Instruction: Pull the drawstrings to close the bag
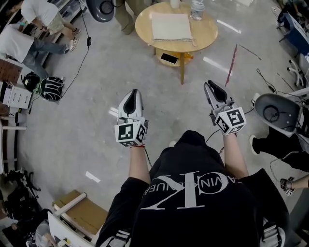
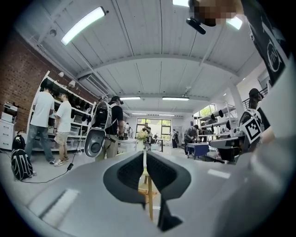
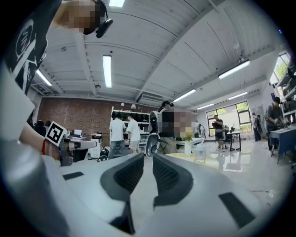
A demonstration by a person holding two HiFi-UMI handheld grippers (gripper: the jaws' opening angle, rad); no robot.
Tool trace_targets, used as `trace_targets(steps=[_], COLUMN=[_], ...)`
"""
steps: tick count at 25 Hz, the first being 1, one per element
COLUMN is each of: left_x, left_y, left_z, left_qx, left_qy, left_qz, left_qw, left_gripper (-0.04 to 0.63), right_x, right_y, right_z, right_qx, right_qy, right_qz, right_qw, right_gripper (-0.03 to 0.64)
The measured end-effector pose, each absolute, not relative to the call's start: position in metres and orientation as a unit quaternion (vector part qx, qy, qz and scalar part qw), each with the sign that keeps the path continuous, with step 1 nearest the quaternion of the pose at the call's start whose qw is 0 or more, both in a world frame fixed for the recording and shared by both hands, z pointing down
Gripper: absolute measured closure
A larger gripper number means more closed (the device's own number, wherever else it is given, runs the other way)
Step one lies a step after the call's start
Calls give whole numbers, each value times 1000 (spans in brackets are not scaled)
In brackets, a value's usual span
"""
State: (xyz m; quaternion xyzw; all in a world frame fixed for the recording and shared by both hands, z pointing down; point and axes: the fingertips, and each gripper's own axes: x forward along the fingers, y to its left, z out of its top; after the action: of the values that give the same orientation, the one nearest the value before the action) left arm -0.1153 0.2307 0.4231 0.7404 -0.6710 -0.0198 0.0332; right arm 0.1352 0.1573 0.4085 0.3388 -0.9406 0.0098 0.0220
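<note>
Head view, looking steeply down. The person is holding the left gripper (image 1: 131, 92) and the right gripper (image 1: 212, 86) level above the floor (image 1: 87, 125). The grippers are side by side and well apart, both pointing toward a round counter (image 1: 145, 34). The bag (image 1: 172, 26), a pale flat cloth, is lying on the counter top. It is well ahead of both grippers and neither is touching it; its drawstrings cannot be made out. A bottle (image 1: 196, 9) is standing near the bag's far right corner, and a phone (image 1: 169, 58) is lying on the lower shelf under the counter top.

Left gripper view: the jaws are pressing together with nothing between them.

Right gripper view: the jaws are standing a narrow slit apart and gripping nothing.

Other people (image 2: 42, 115) are standing in the background.
</note>
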Motion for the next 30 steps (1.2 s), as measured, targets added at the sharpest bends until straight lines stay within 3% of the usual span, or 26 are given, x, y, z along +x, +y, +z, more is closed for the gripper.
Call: trace_targets(steps=[2, 5, 9, 19, 30], left_x=[-113, -112, -113, -152, -159], left_y=[228, 220, 204, 129, 30], left_z=[424, 422, 429, 425, 463], left_qx=[746, 751, 754, 747, 755], left_qy=[-665, -659, -656, -664, -651], left_qz=[-22, -29, -21, -4, 21], left_qw=[35, 36, 40, 35, 79], left_gripper=[577, 468, 434, 426, 425], right_x=[139, 141, 140, 119, 103], right_y=[154, 145, 128, 44, -44], right_z=[407, 405, 417, 432, 480], right_qx=[343, 348, 346, 350, 355], right_qy=[-939, -937, -938, -935, -927], right_qz=[13, 20, 31, 52, 86], right_qw=[22, 20, 27, 19, 83], right_gripper=[563, 485, 458, 451, 451])
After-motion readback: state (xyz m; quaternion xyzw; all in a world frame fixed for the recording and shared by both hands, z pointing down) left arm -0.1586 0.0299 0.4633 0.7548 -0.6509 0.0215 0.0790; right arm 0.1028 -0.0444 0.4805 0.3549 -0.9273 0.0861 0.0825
